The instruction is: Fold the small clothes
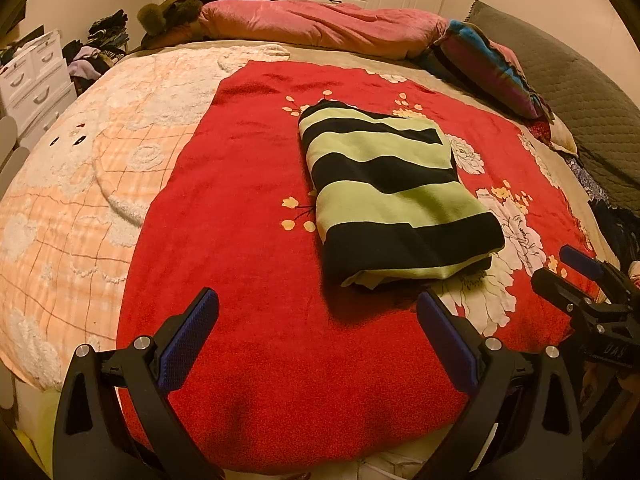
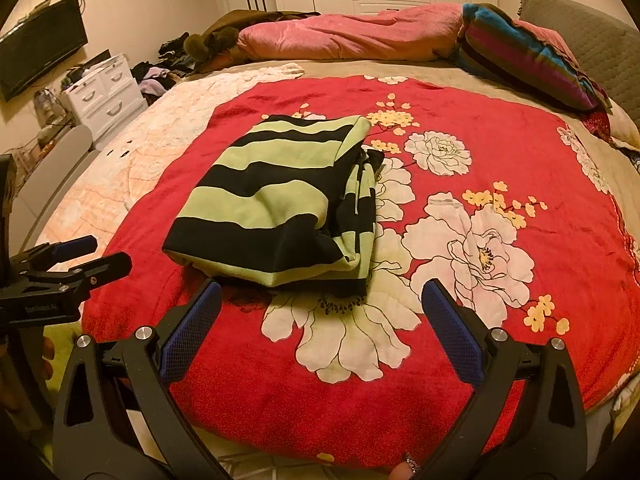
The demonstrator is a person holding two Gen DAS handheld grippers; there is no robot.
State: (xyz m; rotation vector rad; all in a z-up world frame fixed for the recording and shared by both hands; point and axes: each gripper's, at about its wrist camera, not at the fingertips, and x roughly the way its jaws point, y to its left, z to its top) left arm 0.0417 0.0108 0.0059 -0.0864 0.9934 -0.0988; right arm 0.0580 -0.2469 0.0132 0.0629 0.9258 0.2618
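Note:
A green and black striped garment (image 1: 392,192) lies folded into a compact rectangle on the red floral blanket (image 1: 248,216). It also shows in the right wrist view (image 2: 276,200), with layered edges on its right side. My left gripper (image 1: 318,304) is open and empty, held above the blanket just in front of the garment's near edge. My right gripper (image 2: 320,296) is open and empty, also just in front of the garment. The right gripper shows at the right edge of the left wrist view (image 1: 576,276), and the left gripper at the left edge of the right wrist view (image 2: 80,256).
The blanket lies on a bed over a peach checked bedspread (image 1: 80,168). A pink duvet (image 1: 320,24), a striped pillow (image 1: 488,64) and a grey headboard (image 1: 580,92) are at the far side. White drawers (image 2: 104,92) and piles of clothes (image 2: 160,76) stand to the left.

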